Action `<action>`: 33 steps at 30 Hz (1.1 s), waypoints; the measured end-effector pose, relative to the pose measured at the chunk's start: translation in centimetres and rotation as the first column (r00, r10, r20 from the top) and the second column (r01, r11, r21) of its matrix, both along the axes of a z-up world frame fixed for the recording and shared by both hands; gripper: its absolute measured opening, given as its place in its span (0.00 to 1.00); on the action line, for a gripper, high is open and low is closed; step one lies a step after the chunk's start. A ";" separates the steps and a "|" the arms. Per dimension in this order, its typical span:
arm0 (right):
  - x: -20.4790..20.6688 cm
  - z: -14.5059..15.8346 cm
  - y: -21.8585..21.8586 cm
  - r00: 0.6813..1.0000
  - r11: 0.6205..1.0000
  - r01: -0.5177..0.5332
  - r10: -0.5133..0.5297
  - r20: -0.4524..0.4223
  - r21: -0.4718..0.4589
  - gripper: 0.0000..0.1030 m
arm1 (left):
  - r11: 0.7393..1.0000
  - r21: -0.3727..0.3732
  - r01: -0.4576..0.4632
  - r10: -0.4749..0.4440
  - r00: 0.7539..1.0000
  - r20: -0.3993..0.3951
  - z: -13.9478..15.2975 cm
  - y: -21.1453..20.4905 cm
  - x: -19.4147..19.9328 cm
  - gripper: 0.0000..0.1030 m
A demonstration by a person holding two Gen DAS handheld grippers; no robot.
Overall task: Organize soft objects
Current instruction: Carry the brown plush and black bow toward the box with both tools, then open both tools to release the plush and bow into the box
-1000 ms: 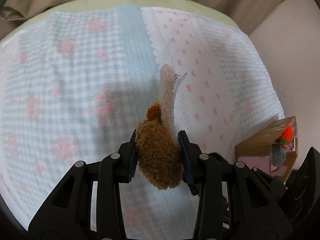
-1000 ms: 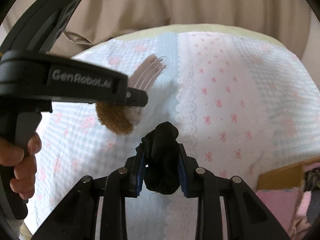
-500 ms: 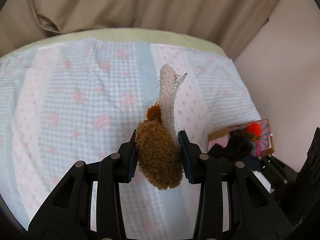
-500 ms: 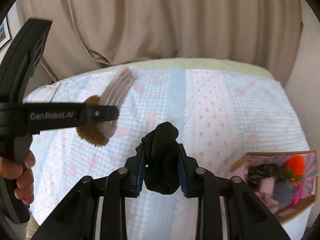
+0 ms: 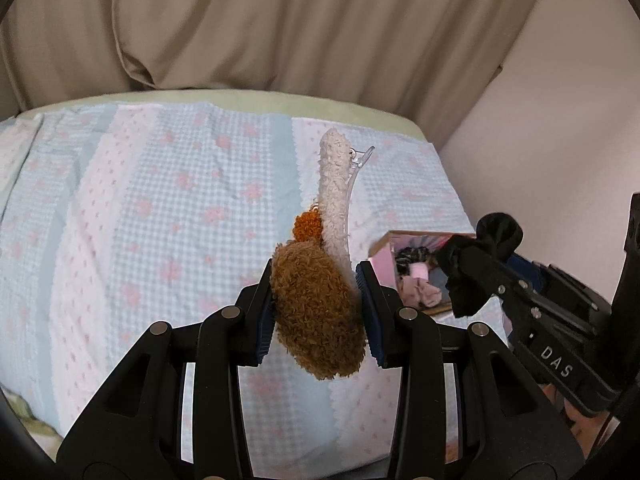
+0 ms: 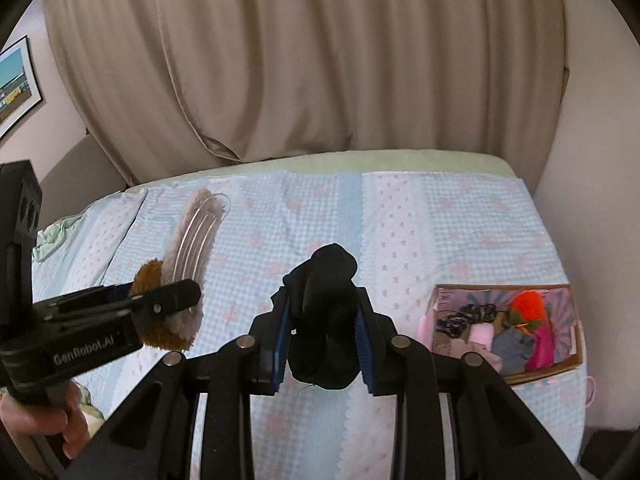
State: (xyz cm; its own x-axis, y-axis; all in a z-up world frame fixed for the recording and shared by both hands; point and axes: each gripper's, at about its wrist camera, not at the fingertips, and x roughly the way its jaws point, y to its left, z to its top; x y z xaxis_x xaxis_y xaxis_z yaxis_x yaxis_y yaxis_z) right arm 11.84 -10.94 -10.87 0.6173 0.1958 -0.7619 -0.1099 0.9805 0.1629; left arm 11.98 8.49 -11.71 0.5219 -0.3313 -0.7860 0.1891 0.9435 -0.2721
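My left gripper point(image 5: 316, 312) is shut on a fuzzy brown-and-cream hair clip point(image 5: 316, 304) with a clear plastic claw, held above the bed. It also shows at the left of the right wrist view point(image 6: 172, 308). My right gripper point(image 6: 322, 340) is shut on a black soft fabric bundle point(image 6: 324, 320), also seen in the left wrist view point(image 5: 480, 264). A cardboard box point(image 6: 552, 376) at the bed's right edge holds several soft items, among them an orange-red pom point(image 6: 528, 308).
The bed has a blue-and-pink patterned cover point(image 6: 400, 216). Beige curtains point(image 6: 320, 60) hang behind it. A wall point(image 5: 560, 140) runs along the right. A framed picture point(image 6: 16, 84) hangs at left.
Both grippers have risen and drawn back from the bed, each still holding its item. The box at the right edge has come fully into view.
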 end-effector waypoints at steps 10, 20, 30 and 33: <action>-3.1 3.3 -4.3 0.998 1.000 -0.023 0.023 0.050 -0.013 0.26 | 1.000 0.028 -0.011 0.010 0.998 0.057 2.1 -5.7 -2.4 0.33; -3.3 3.1 -14.1 0.999 0.999 0.023 -0.022 0.048 -0.029 0.26 | 1.000 0.007 0.013 -0.013 1.000 0.025 0.6 -15.4 -1.6 0.33; -0.5 -1.6 -24.6 0.997 0.996 0.060 -0.063 -0.047 -0.068 0.26 | 0.997 -0.007 0.078 -0.078 0.992 -0.096 -6.1 -27.1 2.0 0.33; 1.1 -3.9 -27.0 0.994 0.995 0.067 -0.073 -0.083 -0.074 0.26 | 0.996 -0.016 0.091 -0.092 0.984 -0.154 -9.2 -29.6 3.6 0.33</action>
